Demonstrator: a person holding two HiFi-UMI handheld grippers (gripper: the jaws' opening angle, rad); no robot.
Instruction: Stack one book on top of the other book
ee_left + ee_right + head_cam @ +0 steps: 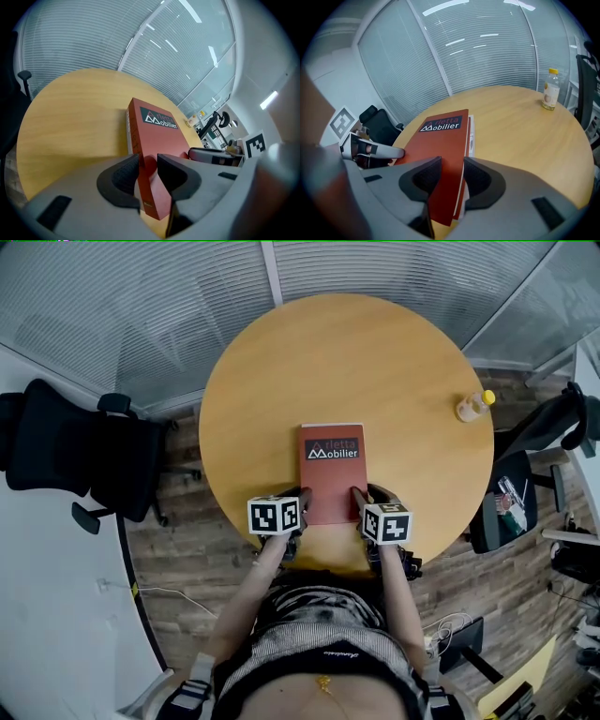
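Observation:
A red book (331, 470) labelled "Mobilier" lies near the front edge of the round wooden table (394, 362). My left gripper (302, 495) is shut on its near left corner, and the spine (157, 136) passes between the pads (124, 176). On the near right corner my right gripper (358, 493) is shut, one pad on the red cover (440, 136) and the other against the page side. A pale strip of a second book (471, 133) shows under the red one along its right edge. Both grippers (148, 168) (451, 176) point steeply down.
A small bottle with a yellow cap (473, 406) (551, 89) stands near the table's right edge. A black office chair (84, 451) is on the left and another chair (525, 484) on the right. Glass walls with blinds run behind the table.

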